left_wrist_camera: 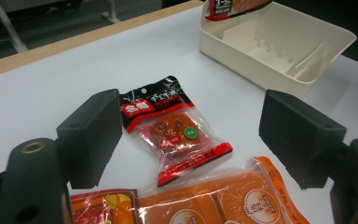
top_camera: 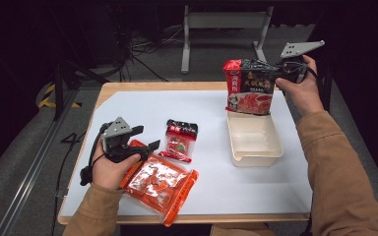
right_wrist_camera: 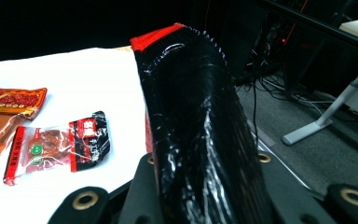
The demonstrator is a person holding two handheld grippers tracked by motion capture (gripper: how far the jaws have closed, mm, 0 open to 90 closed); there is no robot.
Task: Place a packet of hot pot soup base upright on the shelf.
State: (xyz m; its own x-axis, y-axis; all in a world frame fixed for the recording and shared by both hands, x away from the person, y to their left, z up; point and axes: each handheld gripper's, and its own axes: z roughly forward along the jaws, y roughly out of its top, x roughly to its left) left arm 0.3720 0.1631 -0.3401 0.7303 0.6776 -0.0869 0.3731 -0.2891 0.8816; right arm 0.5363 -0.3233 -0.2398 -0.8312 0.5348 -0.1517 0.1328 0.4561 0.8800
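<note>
Two grippers working. Right gripper point(top_camera: 281, 73) clamped on black-and-red sauce packet point(top_camera: 250, 86), held upright, lower edge just above cream tray point(top_camera: 254, 139). Left gripper point(top_camera: 137, 138) jaws wide, empty, above orange packet point(top_camera: 158, 183); small red packet point(left_wrist_camera: 172, 128) just ahead.

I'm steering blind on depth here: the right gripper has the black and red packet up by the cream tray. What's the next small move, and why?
Probably lower it a little further and release. The right gripper is shut on the black and red packet, held upright with its bottom edge at the far rim of the cream tray, not yet lying inside. The left gripper waits open by the orange packet.
</note>
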